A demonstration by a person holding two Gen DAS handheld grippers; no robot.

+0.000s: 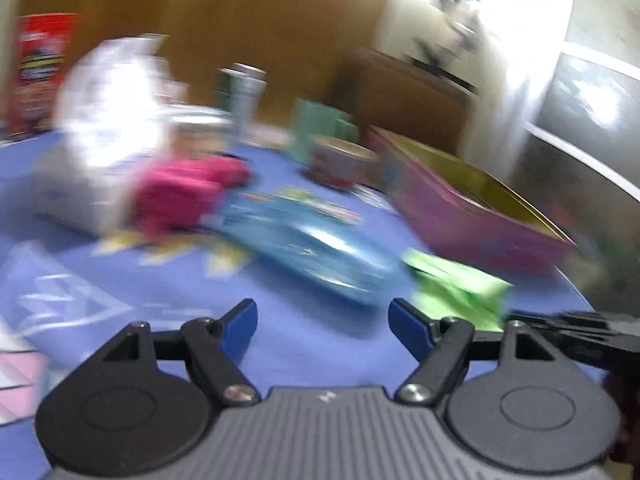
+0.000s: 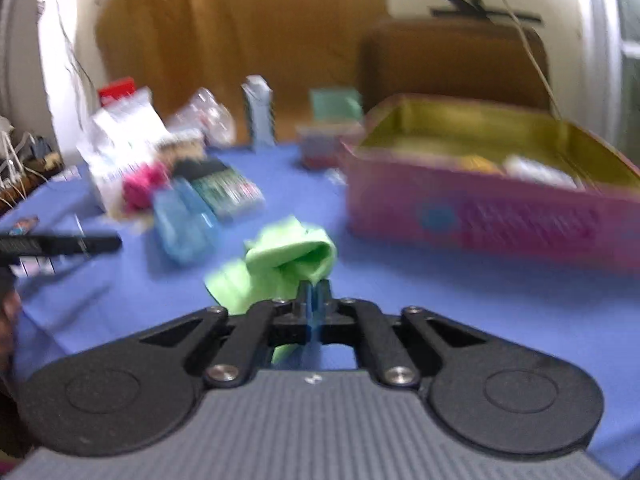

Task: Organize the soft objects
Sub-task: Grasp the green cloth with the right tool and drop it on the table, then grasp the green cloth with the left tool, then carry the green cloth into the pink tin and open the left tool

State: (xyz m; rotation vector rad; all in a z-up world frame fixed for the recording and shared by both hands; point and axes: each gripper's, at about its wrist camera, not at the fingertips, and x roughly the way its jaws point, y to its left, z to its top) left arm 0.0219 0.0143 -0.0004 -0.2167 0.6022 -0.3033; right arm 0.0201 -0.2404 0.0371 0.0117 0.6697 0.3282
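Note:
Both views are motion-blurred. A bright green cloth [image 2: 288, 264] hangs from my right gripper [image 2: 314, 294], whose jaws are shut on it, held above the blue tablecloth [image 2: 460, 312]. The same cloth [image 1: 456, 284] shows in the left wrist view at the right. My left gripper [image 1: 322, 322] is open and empty above the cloth-covered table. A pink tin box [image 2: 480, 208] with a gold inside stands open to the right of the green cloth; it also shows in the left wrist view [image 1: 472, 216]. A pink soft item [image 1: 184, 192] lies at the left.
A blue plastic packet [image 1: 312, 248] lies mid-table. A white plastic bag [image 1: 108, 120], a red box [image 1: 40, 68], a silver can [image 1: 244, 96], a teal mug [image 1: 320, 128] and a round tin [image 1: 344, 160] stand at the back. A brown chair [image 2: 452, 60] stands behind the table.

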